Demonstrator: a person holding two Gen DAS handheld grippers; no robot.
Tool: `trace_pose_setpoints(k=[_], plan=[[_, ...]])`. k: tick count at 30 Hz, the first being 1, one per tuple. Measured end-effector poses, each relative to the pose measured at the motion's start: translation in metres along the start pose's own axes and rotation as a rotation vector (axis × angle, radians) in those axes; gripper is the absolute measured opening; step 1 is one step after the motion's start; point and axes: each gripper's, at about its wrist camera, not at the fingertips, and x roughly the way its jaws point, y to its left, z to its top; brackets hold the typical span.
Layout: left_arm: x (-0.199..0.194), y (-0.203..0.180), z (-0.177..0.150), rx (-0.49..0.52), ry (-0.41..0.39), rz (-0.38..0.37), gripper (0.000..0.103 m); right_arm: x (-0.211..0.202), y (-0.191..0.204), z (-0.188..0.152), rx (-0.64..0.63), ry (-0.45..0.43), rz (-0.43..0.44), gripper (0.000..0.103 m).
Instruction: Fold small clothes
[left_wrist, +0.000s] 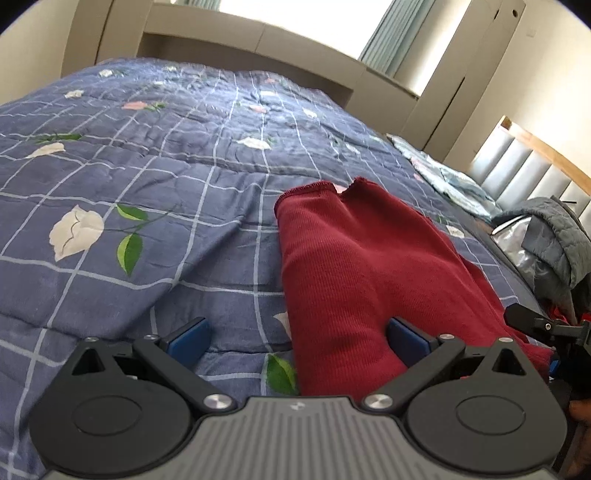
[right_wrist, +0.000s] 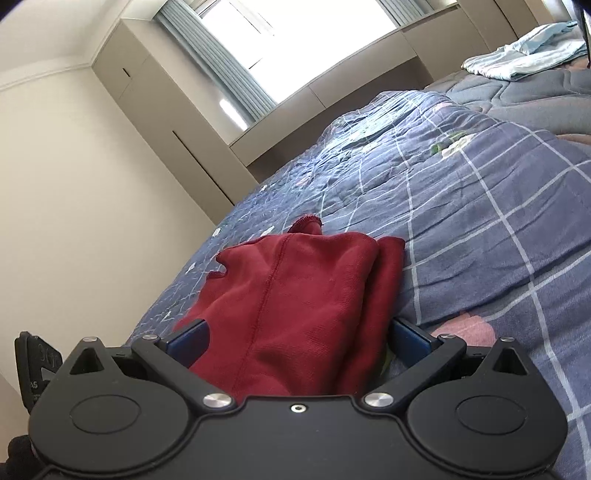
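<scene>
A dark red knit garment (left_wrist: 354, 266) lies folded lengthwise on the blue checked quilt (left_wrist: 147, 177). Its hemmed ends point away from me. My left gripper (left_wrist: 299, 341) is open and low over the garment's near left edge; the left pad is over bare quilt and the right pad rests against the red cloth. In the right wrist view the same garment (right_wrist: 295, 295) shows a seam down its middle and a layered fold on its right side. My right gripper (right_wrist: 299, 339) is open, and the garment's near end lies between its two blue pads. Neither gripper pinches cloth.
Light blue folded clothes (left_wrist: 450, 181) (right_wrist: 524, 59) lie further up the bed. A grey quilted jacket (left_wrist: 554, 236) is heaped by the padded headboard (left_wrist: 524, 162). Beige cupboards (right_wrist: 166, 122) and a bright window (right_wrist: 295, 33) stand beyond the bed's far side.
</scene>
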Motion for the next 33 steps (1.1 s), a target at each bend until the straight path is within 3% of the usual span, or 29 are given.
trace_pose_setpoints(k=[5, 10, 22, 27, 29, 33], plan=[[-0.003, -0.002, -0.007, -0.005, -0.044, 0.016, 0.103, 0.002, 0.0, -0.001, 0.001, -0.003, -0.001, 0.102], [-0.003, -0.002, -0.006, -0.003, -0.038, 0.014, 0.103, 0.003, 0.002, -0.001, -0.011, 0.0, -0.013, 0.102], [-0.004, -0.005, 0.005, -0.02, 0.037, 0.035, 0.102, 0.002, 0.006, -0.005, -0.038, -0.022, -0.092, 0.079], [-0.007, -0.012, 0.014, -0.039, 0.102, 0.021, 0.082, 0.002, 0.009, -0.006, -0.062, -0.015, -0.093, 0.066], [-0.007, -0.017, 0.018, -0.037, 0.126, -0.005, 0.058, 0.003, 0.011, -0.006, -0.074, -0.01, -0.094, 0.059], [-0.009, -0.034, 0.024, 0.009, 0.144, 0.028, 0.049, 0.002, 0.023, -0.008, -0.122, -0.011, -0.108, 0.045]])
